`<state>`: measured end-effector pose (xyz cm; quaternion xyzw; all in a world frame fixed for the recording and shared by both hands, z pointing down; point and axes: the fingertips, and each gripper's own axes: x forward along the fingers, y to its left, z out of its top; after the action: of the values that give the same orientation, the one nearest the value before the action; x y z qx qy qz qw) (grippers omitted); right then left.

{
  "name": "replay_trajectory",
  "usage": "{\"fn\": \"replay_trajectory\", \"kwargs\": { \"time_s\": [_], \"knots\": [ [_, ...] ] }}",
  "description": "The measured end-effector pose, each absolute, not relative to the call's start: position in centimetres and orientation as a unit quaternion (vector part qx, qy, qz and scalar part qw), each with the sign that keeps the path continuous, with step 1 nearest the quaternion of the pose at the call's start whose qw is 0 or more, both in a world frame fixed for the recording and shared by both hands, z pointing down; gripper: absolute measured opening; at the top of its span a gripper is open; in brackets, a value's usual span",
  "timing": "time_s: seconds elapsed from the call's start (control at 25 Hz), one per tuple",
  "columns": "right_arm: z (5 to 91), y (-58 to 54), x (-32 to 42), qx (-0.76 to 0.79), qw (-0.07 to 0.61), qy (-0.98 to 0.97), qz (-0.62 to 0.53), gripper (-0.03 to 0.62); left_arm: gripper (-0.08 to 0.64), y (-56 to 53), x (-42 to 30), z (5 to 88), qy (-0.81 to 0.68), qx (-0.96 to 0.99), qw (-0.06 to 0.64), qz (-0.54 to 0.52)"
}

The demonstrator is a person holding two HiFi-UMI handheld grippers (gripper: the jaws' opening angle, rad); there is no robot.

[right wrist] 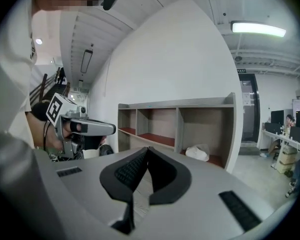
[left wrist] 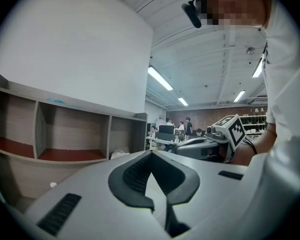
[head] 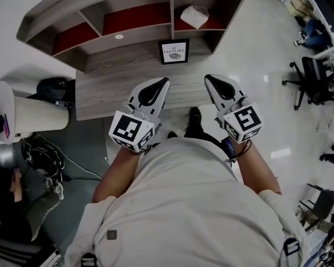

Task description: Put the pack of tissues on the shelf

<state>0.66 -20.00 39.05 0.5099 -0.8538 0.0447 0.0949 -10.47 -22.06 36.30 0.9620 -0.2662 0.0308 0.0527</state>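
Head view looks down; 2 gripper views face the shelf (head: 128,52).

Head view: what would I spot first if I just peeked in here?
The left gripper and right gripper, big and white, stick out side by side in the middle, fingers together and empty. Beyond them the white pack of tissues lies in the right-hand compartment of the shelf, with a small framed picture on the desk below.
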Motion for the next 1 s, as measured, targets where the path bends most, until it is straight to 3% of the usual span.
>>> {"fn": "replay_trajectory", "kwargs": {
  "time_s": [0.48,1.0],
  "knots": [
    [38.2,-17.4,0.0,0.520,0.100,-0.847,0.038,0.020,0.015,-20.5,-12.0,35.7,-0.257,0.965,0.054,0.024],
    [38.8,-11.9,3.3,0.546,0.108,-0.829,0.055,0.020,0.015,-16.4,-8.7,36.2,-0.226,0.971,0.076,0.019]
  ]
}}
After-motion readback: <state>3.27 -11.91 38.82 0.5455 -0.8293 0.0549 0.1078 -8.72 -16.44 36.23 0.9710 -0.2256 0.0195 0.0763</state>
